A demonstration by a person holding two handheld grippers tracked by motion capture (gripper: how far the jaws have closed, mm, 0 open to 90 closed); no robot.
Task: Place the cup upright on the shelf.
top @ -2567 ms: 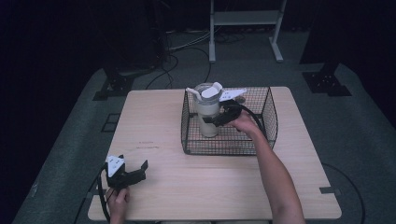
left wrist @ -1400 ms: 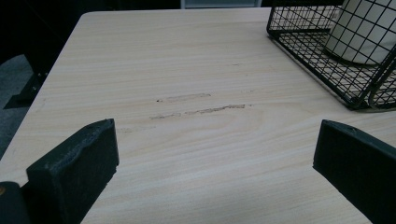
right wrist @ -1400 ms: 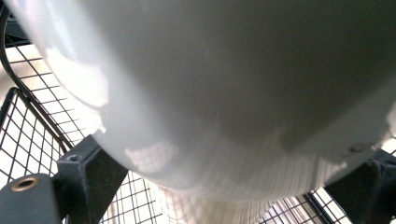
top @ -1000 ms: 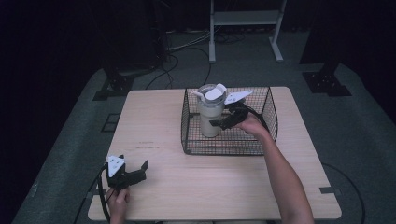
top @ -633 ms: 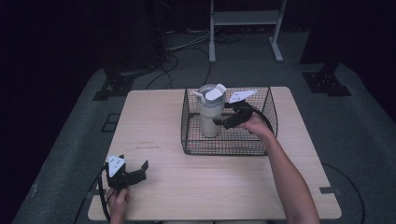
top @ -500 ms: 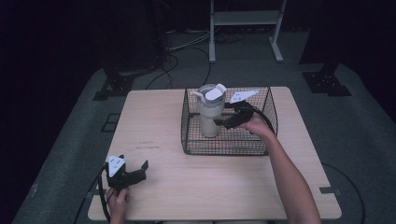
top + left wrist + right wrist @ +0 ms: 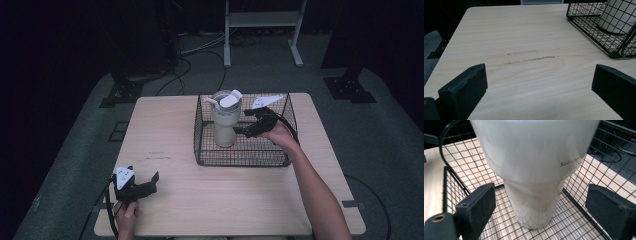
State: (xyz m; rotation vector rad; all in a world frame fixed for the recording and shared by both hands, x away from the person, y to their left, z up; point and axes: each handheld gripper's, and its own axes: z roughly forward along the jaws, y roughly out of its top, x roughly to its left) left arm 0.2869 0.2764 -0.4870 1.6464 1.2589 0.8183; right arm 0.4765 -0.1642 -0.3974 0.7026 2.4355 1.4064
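Jaws of the right gripper (image 7: 246,123) stand spread on either side of the tumbler (image 7: 224,119), which sits upright in the basket (image 7: 240,159) at frame centre, apparently just released. Left gripper (image 7: 141,186), lower left, idles released over the tabletop (image 7: 170,130).

Overall light: dim; surroundings beyond the table (image 7: 175,125) nearly black.
Source: appeared overhead; tabletop was the brightest area.
Shadows: soft, faint under the wire basket (image 7: 280,161).
Glare: pale sheen washed out the upper tumbler (image 7: 534,157) in the right gripper view.
Sharpness: high view soft and grainy; left gripper view crisp on wood grain.
Focus: near jaws slightly blurred.
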